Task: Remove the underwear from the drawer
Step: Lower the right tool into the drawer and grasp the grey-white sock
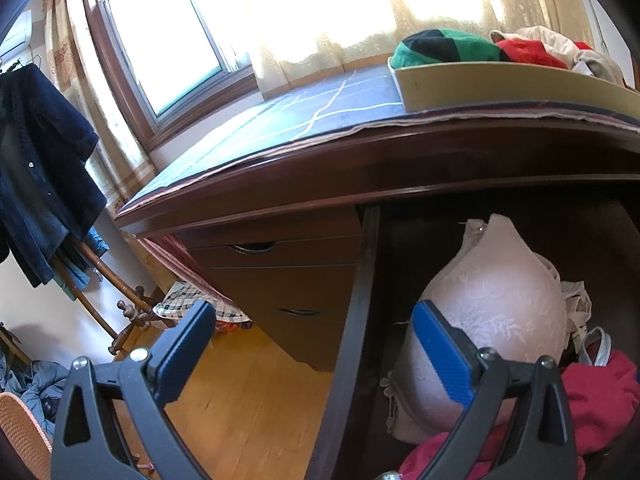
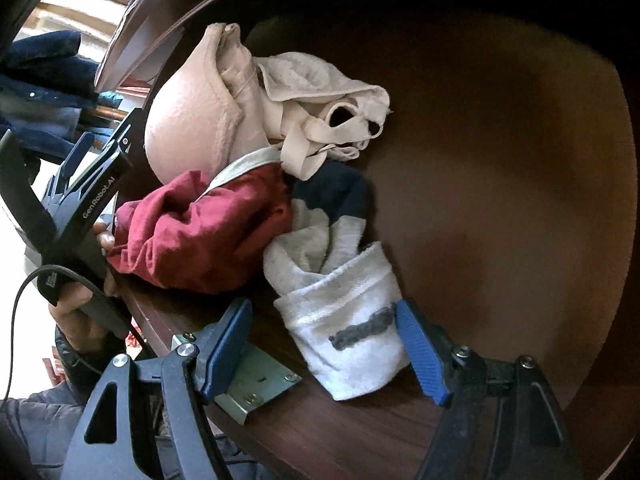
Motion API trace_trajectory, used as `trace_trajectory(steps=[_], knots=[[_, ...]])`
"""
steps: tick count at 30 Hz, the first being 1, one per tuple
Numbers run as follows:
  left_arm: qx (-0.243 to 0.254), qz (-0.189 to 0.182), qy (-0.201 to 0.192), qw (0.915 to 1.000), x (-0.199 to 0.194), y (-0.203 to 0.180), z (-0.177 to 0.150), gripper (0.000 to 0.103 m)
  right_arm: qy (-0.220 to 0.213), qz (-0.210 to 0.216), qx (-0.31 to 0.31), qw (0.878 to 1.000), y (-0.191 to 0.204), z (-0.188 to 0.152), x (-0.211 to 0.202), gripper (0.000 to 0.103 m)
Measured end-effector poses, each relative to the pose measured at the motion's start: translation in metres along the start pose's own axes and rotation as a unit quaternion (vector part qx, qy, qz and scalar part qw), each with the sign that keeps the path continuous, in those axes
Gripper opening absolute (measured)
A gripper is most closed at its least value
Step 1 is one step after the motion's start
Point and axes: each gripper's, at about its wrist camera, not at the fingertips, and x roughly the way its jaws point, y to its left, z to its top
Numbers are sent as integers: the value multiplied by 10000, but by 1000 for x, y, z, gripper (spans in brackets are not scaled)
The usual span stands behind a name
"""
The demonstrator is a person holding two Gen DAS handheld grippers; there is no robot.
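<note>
Both tongs gape open over the dark wooden drawer (image 2: 500, 160) — right tongs (image 2: 320, 344) straddle a rolled white sock (image 2: 352, 340), left tongs (image 1: 312, 344) straddle the drawer wall — pink lace bra (image 2: 188, 112) at eleven o'clock.

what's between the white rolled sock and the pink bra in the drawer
In the right wrist view, a grey and navy sock and red underwear lie between the white rolled sock and the pink bra.
</note>
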Motion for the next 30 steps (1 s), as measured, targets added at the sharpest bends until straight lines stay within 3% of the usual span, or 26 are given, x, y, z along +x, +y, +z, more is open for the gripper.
trace_trajectory(steps=[6,11,14,20,26,30], knots=[[16,0,-25,10000,0,0,1,101,244,118,318,9991,-16,4,10,76],[18,-11,-35,10000,-1,0,2,101,228,-52,235,9995,-19,8,8,75],[22,-13,-33,10000,-1,0,2,101,229,-306,128,9992,-17,7,7,59],[26,-8,-34,10000,-1,-1,2,101,118,-682,-238,9973,-8,6,-1,58],[22,-14,-38,10000,-2,-1,2,101,274,-432,-246,9984,-6,12,5,58],[24,-11,-38,10000,-1,-1,2,101,146,-383,23,9992,-19,12,1,44]])
